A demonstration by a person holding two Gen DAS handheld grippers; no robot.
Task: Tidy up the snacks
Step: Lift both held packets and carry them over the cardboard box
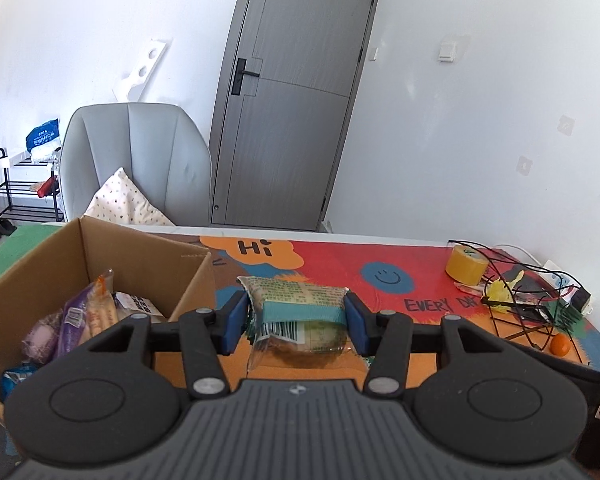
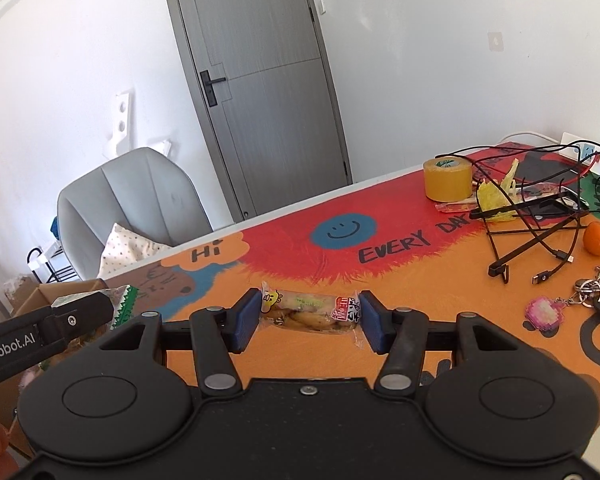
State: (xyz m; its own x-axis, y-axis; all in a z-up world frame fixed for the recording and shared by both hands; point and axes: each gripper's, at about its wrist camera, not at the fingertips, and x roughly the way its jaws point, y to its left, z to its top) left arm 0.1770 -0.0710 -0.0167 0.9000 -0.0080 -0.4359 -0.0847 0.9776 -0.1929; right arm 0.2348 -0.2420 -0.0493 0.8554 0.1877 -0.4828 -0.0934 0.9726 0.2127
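My left gripper point(image 1: 296, 320) is shut on a green-wrapped snack pack point(image 1: 300, 312) with a barcode, held above the colourful table mat point(image 1: 340, 264). To its left stands an open cardboard box point(image 1: 140, 252) with several wrapped snacks point(image 1: 92, 312) inside. My right gripper point(image 2: 309, 316) is shut on a clear packet of small yellow-brown snacks point(image 2: 308, 312), its ends pressed by the blue pads, above the orange part of the mat point(image 2: 420, 280). In the right wrist view the left gripper point(image 2: 88, 308) shows at the far left with the green wrapper edge point(image 2: 126, 304) over the box point(image 2: 40, 296).
A roll of yellow tape point(image 2: 447, 180), black cables on a wire stand point(image 2: 532, 220), a small orange point(image 2: 597, 238) and a keyring with a pink charm point(image 2: 544, 312) lie at the table's right. A grey chair point(image 1: 136, 160) with a cushion and a grey door point(image 1: 296, 100) stand behind.
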